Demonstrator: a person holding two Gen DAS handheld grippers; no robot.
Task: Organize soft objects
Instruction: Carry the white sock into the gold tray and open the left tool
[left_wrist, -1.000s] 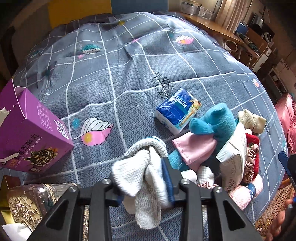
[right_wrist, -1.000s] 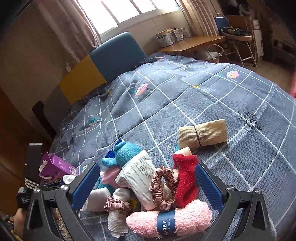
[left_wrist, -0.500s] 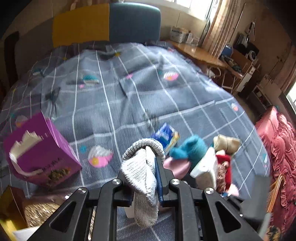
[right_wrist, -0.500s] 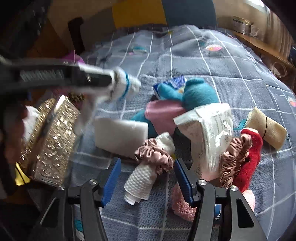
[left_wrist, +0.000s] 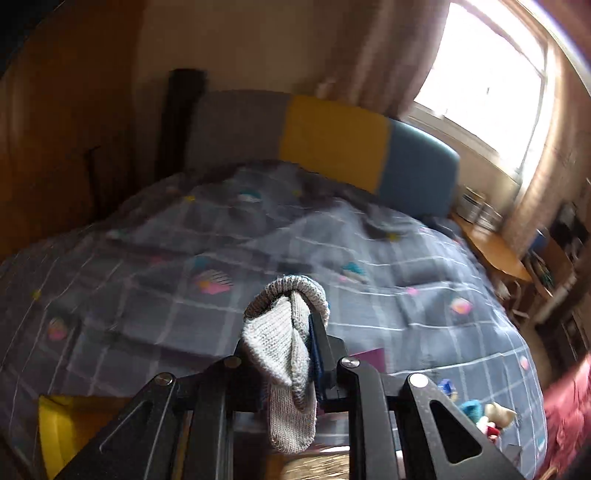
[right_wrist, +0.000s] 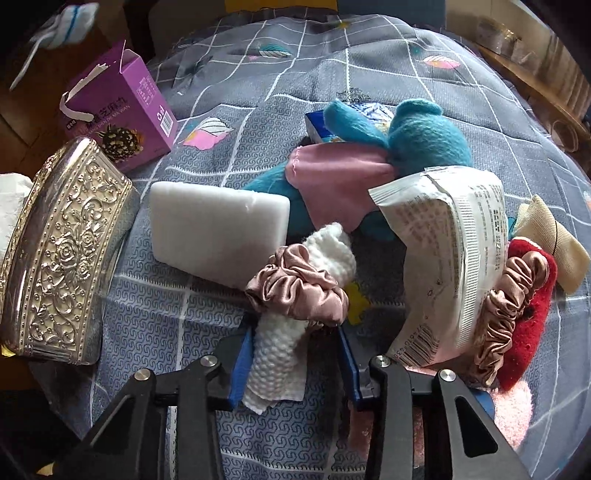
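Observation:
My left gripper (left_wrist: 286, 354) is shut on a white knitted sock (left_wrist: 284, 347) and holds it high above the bed. The sock also shows blurred at the top left of the right wrist view (right_wrist: 64, 22). My right gripper (right_wrist: 295, 354) is open around a white waffle cloth (right_wrist: 291, 332) with a pink satin scrunchie (right_wrist: 295, 288) on it. Beside them lie a white sponge block (right_wrist: 218, 240), a teal plush toy (right_wrist: 417, 136), a pink cloth (right_wrist: 332, 177), a white packet (right_wrist: 450, 258), a red sock (right_wrist: 532, 317) and a second scrunchie (right_wrist: 506, 306).
An ornate silver box (right_wrist: 59, 266) and an open purple carton (right_wrist: 122, 107) stand at the left on the grey checked bedspread (right_wrist: 295, 66). A beige roll (right_wrist: 550, 240) and a pink fluffy roll (right_wrist: 513, 410) lie at the right. A headboard (left_wrist: 332, 147) is behind.
My left gripper has risen with the sock and tilted up toward the headboard. My right gripper has moved down and forward, and its fingers now flank the waffle cloth.

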